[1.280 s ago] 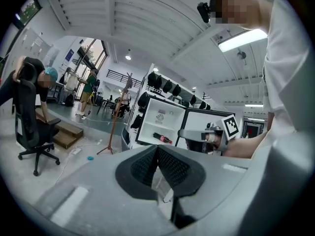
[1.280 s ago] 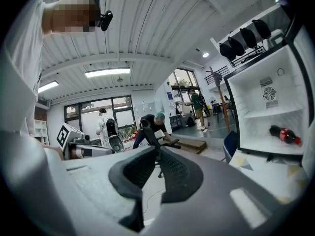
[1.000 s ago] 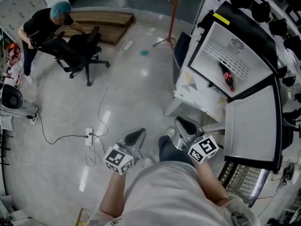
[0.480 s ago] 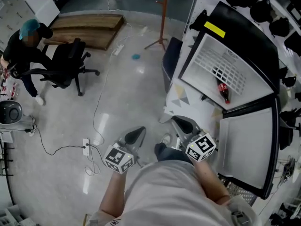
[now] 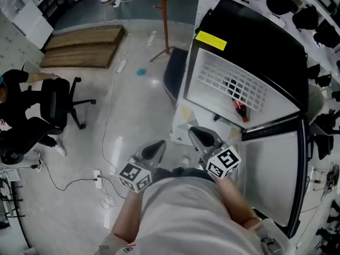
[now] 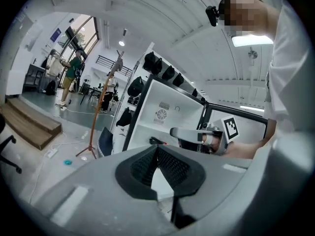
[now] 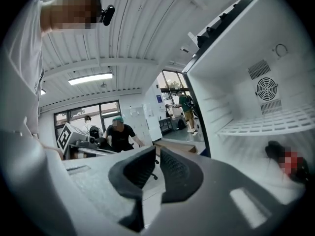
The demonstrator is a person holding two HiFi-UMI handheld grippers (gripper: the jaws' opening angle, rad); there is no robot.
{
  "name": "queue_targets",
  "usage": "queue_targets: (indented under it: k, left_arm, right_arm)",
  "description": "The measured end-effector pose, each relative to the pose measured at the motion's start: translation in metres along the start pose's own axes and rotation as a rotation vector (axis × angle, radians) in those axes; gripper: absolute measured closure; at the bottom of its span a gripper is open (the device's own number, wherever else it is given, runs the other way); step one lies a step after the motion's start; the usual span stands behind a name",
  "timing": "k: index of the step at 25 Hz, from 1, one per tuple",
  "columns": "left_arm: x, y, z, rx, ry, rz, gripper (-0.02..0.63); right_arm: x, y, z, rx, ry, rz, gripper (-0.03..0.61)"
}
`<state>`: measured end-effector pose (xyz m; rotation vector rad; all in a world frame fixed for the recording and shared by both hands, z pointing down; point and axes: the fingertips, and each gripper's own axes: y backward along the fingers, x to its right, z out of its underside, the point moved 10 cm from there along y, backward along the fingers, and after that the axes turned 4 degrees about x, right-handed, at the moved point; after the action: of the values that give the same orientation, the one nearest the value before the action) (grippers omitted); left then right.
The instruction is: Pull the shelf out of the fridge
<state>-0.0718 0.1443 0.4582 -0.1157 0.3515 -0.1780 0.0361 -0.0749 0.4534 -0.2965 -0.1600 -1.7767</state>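
The fridge stands open at the right of the head view, its door swung toward me. Inside lies a white wire shelf, with a dark cola bottle below it. My left gripper and right gripper are held close to my body, short of the fridge, both shut and empty. In the right gripper view the shelf runs along the fridge wall at the right, apart from the shut right gripper. The left gripper points toward the fridge.
A person sits beside an office chair at the left. A wooden platform and a red stand are at the back. A cable and power strip lie on the floor near my left side. Dark objects line the right wall.
I have moved toward the fridge: it now sits nearer and more central in the head view, and the seated person has slid to the left edge. Both grippers stay shut and empty.
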Motion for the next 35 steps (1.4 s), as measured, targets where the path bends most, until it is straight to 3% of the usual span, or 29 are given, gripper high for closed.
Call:
queue_targets:
  k: [9, 21, 27, 29, 35]
  left_arm:
    - [-0.001, -0.069, -0.013, -0.071, -0.006, 0.141, 0.604]
    - [-0.035, -0.172, -0.027, -0.166, 0.080, 0.436, 0.604]
    - [-0.041, -0.217, -0.030, -0.209, 0.135, 0.543, 0.603]
    - [-0.041, -0.228, -0.029, -0.214, 0.177, 0.555, 0.603]
    - [-0.039, -0.259, -0.016, -0.229, 0.403, 0.579, 0.603]
  right_arm:
    - [0.030, 0.020, -0.001, 0.040, -0.044, 0.129, 0.551]
    - [0.066, 0.023, -0.005, 0.078, -0.095, 0.417, 0.551]
    - [0.085, 0.039, -0.004, 0.162, -0.211, 0.569, 0.551]
    - [0.092, 0.046, -0.003, 0.193, -0.238, 0.618, 0.551]
    - [0.109, 0.065, 0.005, 0.308, -0.341, 0.712, 0.549]
